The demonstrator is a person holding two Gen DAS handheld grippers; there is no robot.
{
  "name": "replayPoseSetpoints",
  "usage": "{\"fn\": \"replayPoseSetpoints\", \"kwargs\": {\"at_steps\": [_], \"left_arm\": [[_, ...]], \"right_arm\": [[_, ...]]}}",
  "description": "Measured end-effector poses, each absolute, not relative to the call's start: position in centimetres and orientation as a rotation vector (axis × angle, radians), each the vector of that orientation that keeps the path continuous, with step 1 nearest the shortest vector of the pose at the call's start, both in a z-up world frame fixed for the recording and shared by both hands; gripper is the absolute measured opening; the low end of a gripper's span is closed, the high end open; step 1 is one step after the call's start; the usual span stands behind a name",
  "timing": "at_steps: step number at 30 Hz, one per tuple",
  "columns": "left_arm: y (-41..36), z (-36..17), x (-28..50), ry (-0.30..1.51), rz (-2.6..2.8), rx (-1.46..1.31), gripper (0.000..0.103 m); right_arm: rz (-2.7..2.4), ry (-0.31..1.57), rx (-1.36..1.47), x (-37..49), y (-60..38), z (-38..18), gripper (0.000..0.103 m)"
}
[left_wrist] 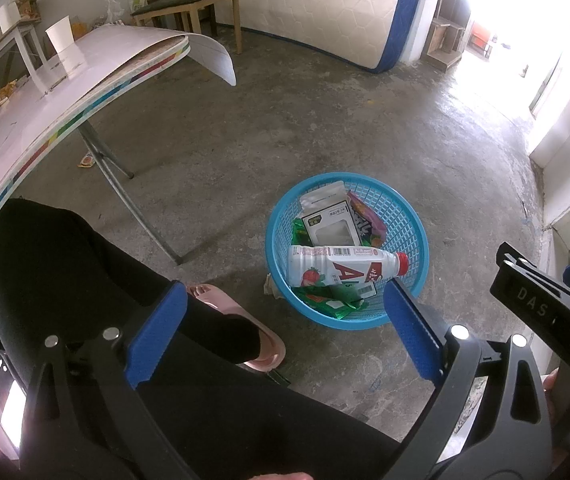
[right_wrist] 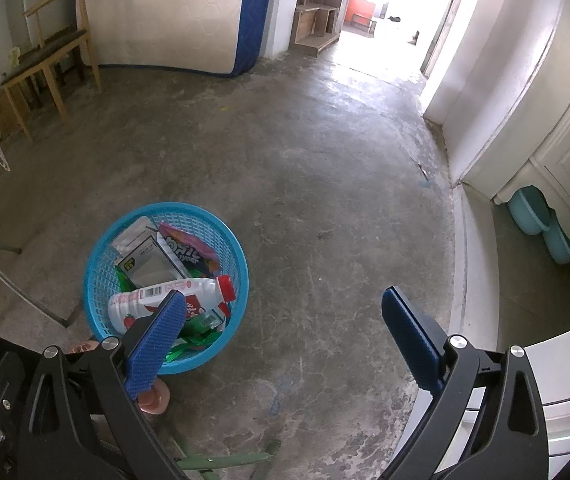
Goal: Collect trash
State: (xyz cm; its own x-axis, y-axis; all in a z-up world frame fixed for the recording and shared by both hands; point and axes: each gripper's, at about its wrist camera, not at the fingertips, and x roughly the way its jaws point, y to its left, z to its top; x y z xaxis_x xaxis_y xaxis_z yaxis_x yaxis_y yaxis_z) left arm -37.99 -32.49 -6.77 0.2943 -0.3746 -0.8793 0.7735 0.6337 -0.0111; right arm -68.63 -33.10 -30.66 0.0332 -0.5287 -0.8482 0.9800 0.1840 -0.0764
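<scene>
My left tongs (left_wrist: 285,320) spread wide and empty, my right tongs (right_wrist: 285,320) likewise, both above the floor — blue basket (left_wrist: 405,216) there holding white bottle (left_wrist: 337,270), wrappers, paper cup (left_wrist: 63,46) on worktop (left_wrist: 45,120)

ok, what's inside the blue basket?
The blue basket holds a white bottle lying on top, a grey pouch, a purple wrapper and green wrappers. Anything beneath them is hidden.

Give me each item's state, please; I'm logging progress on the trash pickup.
Left gripper: open, empty.
Right gripper: open, empty.
Blue basket: on the floor, holding trash.
Bottle: capped, lying across the basket.
Paper cup: upright on the table.
</scene>
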Motion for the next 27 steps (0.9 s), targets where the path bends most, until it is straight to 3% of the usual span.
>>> {"fn": "replayPoseSetpoints", "kwargs": {"at_steps": [27], "left_arm": [[-32.54, -6.75, -38.01, 1.004, -0.802, 0.466, 0.095]], "right_arm": [[-1.288, 0.901, 0.650, -68.43, -33.11, -30.71, 0.095]]}}
